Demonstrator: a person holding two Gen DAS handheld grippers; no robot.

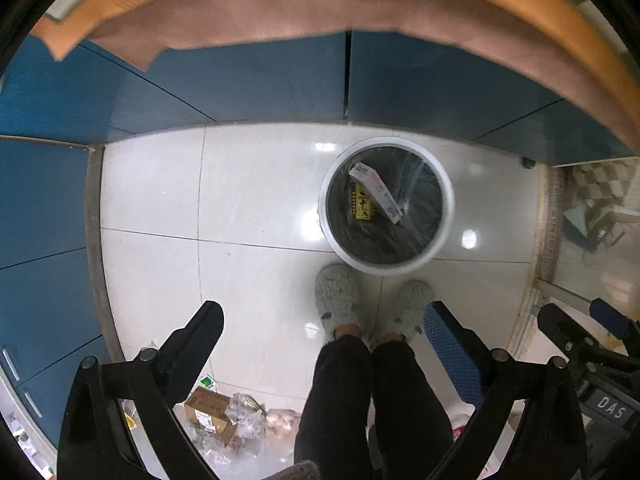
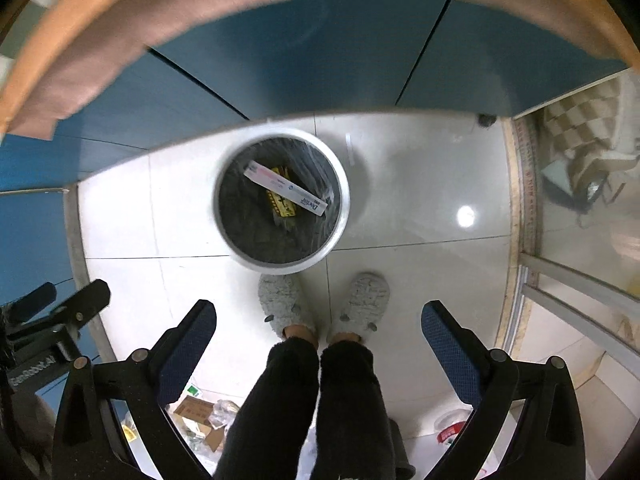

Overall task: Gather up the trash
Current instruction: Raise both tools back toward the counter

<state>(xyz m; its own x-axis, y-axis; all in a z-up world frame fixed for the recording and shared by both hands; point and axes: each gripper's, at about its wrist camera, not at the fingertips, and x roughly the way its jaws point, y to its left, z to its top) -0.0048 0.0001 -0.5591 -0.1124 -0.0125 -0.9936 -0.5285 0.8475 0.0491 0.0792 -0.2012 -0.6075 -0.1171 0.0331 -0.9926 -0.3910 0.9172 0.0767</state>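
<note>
A white round bin [image 1: 447,204] [image 2: 344,200] with a dark liner stands on the pale tiled floor. Inside it lie a long white box [image 1: 376,192] [image 2: 286,189] and a yellow packet [image 1: 363,205] [image 2: 282,205]. Both grippers hang high above the floor and point straight down. My left gripper [image 1: 326,322] is open with nothing between its fingers. My right gripper [image 2: 320,320] is open and empty too. More trash lies on the floor near the person's legs: a brown cardboard box [image 1: 210,410] [image 2: 194,410] and crumpled clear plastic [image 1: 248,416] [image 2: 224,410].
A person's legs in dark trousers [image 1: 360,400] and grey fluffy slippers [image 1: 336,296] stand just before the bin. Blue cabinet fronts [image 1: 248,88] run along the far and left sides under a tan counter edge [image 1: 280,12]. A red-and-white container [image 2: 450,430] lies at right.
</note>
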